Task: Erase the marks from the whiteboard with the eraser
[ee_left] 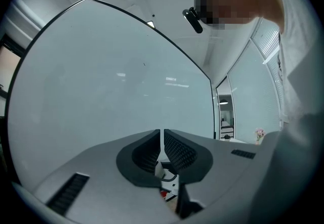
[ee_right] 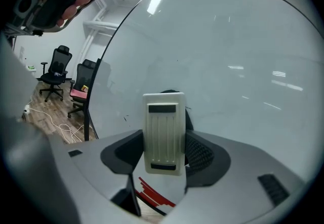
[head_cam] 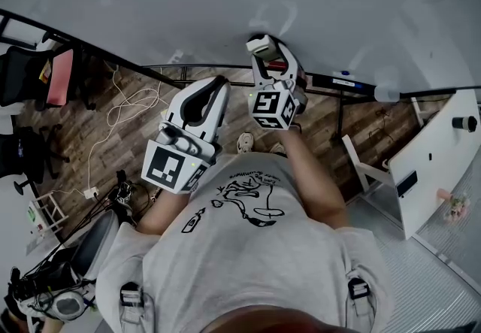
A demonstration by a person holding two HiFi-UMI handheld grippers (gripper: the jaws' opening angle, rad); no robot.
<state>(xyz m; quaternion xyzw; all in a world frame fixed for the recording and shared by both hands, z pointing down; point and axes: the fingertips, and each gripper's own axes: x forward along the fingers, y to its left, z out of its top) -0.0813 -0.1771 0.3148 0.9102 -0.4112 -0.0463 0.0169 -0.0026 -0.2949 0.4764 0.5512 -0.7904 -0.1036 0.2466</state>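
White eraser [ee_right: 163, 122] pinched in right gripper [ee_right: 163, 151] before whiteboard [ee_right: 233, 51], left gripper [ee_left: 162, 143] pressed together, office chairs [ee_right: 59, 69] nearby

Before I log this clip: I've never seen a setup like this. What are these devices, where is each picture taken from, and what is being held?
There is no robot here. A person holds a two-jaw gripper in each hand. The head view looks steeply down from the person's head. Each of the other two pictures comes from a camera riding on one gripper. Both grippers face a large whiteboard. The right gripper is shut on a pale ribbed eraser, raised to the board. The left gripper is shut with nothing between its jaws.
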